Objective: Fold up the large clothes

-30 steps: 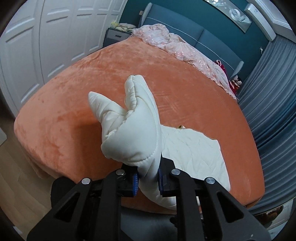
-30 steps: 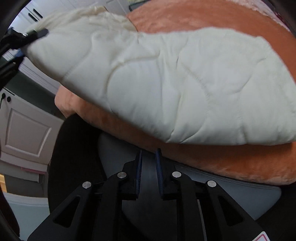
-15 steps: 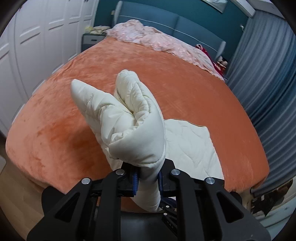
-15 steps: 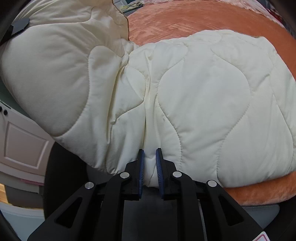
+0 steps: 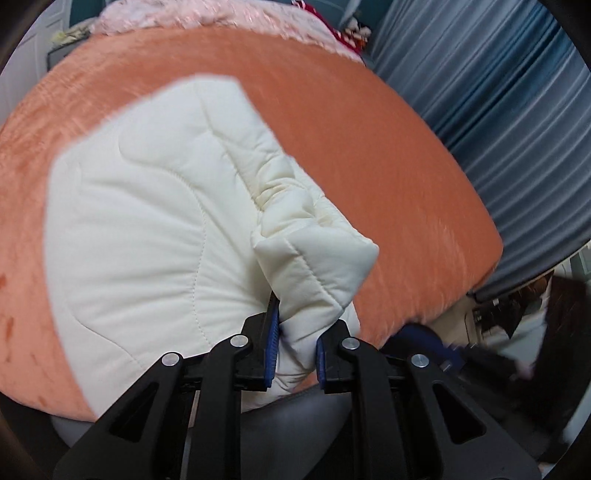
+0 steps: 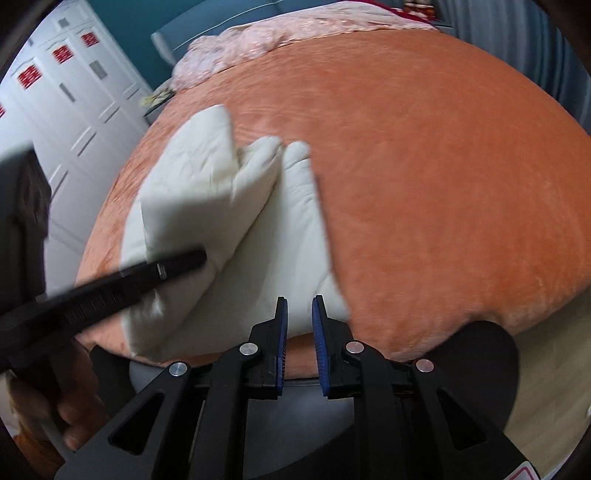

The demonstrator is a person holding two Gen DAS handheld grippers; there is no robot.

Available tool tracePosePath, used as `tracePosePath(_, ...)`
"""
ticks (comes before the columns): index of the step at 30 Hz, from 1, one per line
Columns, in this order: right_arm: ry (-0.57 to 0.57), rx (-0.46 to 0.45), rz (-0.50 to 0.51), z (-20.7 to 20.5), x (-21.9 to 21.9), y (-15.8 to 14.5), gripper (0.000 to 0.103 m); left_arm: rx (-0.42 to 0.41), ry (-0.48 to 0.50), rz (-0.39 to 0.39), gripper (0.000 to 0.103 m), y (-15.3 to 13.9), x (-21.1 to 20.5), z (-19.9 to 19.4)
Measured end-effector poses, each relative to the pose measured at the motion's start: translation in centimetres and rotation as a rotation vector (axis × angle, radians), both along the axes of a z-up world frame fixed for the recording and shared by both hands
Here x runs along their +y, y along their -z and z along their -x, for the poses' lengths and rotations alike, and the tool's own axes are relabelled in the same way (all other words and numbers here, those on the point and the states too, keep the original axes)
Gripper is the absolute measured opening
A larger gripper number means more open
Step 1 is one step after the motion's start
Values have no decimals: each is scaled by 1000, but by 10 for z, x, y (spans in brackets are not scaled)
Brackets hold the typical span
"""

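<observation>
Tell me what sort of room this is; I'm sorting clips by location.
Most likely a bedroom. A large bed with an orange cover fills the view, a rumpled pink quilt lies at its head, white wardrobe doors stand beside it, and blue curtains hang along the other side.

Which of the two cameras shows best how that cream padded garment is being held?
The left wrist view: the left gripper pinches a fold of the cream quilted garment close up. The right wrist view shows it blurred on the orange bed cover.

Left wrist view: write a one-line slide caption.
Left gripper clamps a bunched fold of the cream quilted garment lying on the orange bedspread, blue curtains behind.
</observation>
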State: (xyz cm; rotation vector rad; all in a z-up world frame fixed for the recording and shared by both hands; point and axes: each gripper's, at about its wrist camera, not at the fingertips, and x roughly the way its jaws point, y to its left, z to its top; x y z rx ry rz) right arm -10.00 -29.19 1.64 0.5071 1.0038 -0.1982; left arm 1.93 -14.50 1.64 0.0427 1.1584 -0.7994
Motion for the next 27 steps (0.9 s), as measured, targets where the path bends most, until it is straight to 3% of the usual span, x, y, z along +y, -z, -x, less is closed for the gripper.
tracePosePath(4, 11, -41, 1, -15, -4, -9, 17, 3, 1, -6, 20, 8, 2, 11)
tracePosePath(5, 8, -56, 0, -22, -6, -14, 19, -18, -5, -2, 27, 1, 6, 13)
tracePosePath(6, 4, -72, -7, -29, -7, -18, 28, -38, -2, 3, 33, -6, 12, 14)
tracePosePath(8, -5, -107, -26, -48, -15, -25, 42, -50, 7, 34, 63, -22, 22, 17)
tracePosePath(10, -21, -136, -36, -70, -13, -38, 48, -41, -31, 84, 73, -40, 41, 16)
tracePosePath(12, -45, -148, -73, -95, -10, -47, 54, -32, -66, 130, 74, -55, 58, 14)
tracePosePath(16, -55, -126, -140, -146, -10, -54, 64, -50, -216, 138, 74, -72, 94, -4)
tracePosePath(22, -67, -43, -246, -204, 2, -52, 64, -101, -459, 23, 73, -73, 141, -69)
tracePosePath(27, -75, 54, -155, -227, 27, -39, 64, -161, -532, -80, 73, -69, 148, -113)
